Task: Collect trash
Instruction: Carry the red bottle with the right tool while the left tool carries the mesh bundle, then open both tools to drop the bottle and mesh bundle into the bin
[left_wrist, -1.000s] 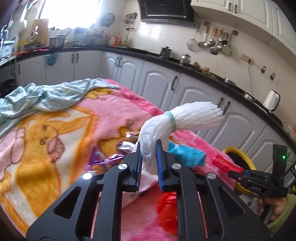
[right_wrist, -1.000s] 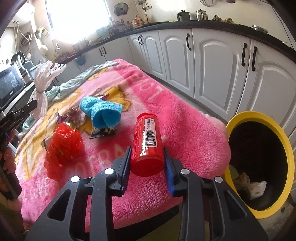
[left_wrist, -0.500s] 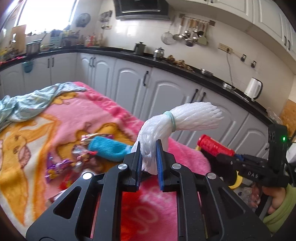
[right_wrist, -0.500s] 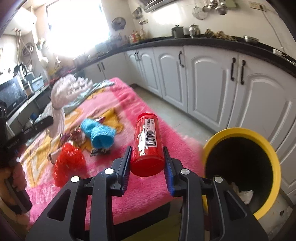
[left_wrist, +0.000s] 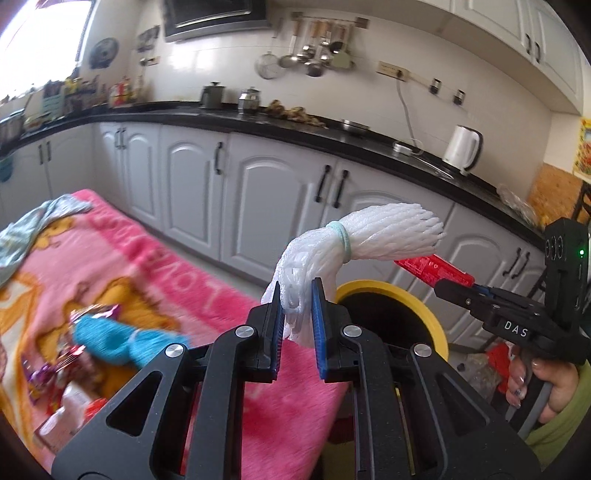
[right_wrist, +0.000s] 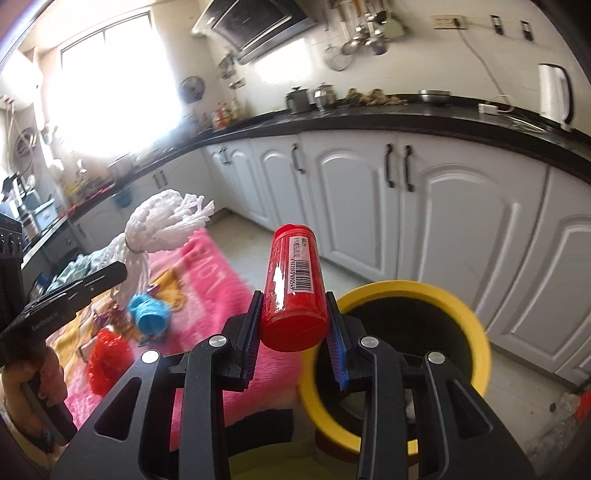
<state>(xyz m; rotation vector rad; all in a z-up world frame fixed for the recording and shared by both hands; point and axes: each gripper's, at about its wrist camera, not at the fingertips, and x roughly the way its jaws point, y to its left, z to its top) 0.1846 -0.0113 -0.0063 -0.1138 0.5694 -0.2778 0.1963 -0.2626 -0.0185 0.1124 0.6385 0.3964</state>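
Both grippers have swung off the pink blanket (left_wrist: 155, 266) toward the yellow-rimmed bin (right_wrist: 476, 325) since a second ago. Left gripper (left_wrist: 297, 314) pinched nearly closed on white foam netting (left_wrist: 369, 232), held in air, bin rim just beyond. Right gripper (right_wrist: 293, 321) partly open, clamping red bottle (right_wrist: 295, 280) by its sides, bin mouth directly behind. Blue sock (left_wrist: 122, 339), red mesh (right_wrist: 107, 354) lie on blanket.

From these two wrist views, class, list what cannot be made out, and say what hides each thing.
- Bin contents: both views, dark interior, tools in front.
- Wrappers beside the blue sock: left view, motion blur.
- Red bottle label text: right view, too small.
- Red mesh: left view, cut off.
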